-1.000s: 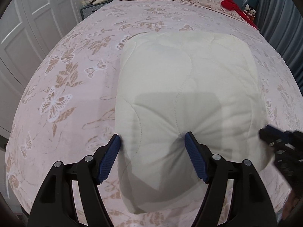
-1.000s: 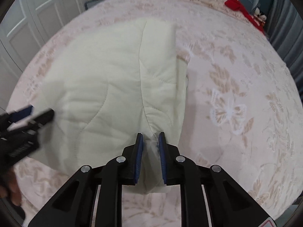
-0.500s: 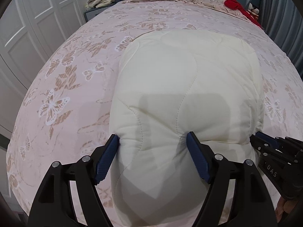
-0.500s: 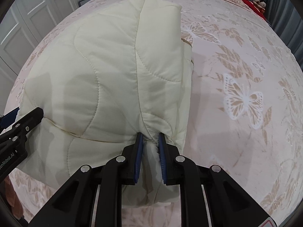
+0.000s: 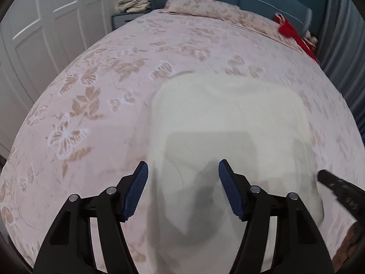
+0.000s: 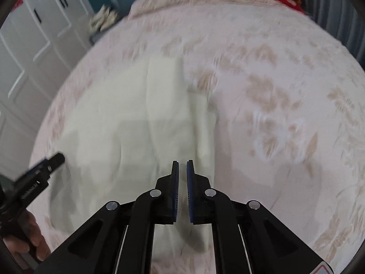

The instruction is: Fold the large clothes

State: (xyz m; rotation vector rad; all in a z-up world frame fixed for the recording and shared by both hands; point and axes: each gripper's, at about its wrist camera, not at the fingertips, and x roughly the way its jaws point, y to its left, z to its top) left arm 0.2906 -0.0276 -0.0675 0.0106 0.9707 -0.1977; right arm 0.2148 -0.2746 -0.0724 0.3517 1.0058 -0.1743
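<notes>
Now the cream quilted garment (image 5: pixel 228 123) lies mid-bedspread (image 5: pixel 102 86); left hand-held gripper (image 5: pixel 182 178) gapes, right hand-held gripper (image 6: pixel 182 166) nearly closed, grip unclear.

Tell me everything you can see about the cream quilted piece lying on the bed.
The cream quilted piece looks like soft padded fabric, pale cream, with faint curved stitch lines. It is folded into a rounded, roughly rectangular bundle and lies on the pink butterfly-print bedspread, toward the near end of the bed. The left gripper hangs open above its near edge. The right gripper is nearly shut at the near right corner; motion blur hides whether it pinches fabric.
</notes>
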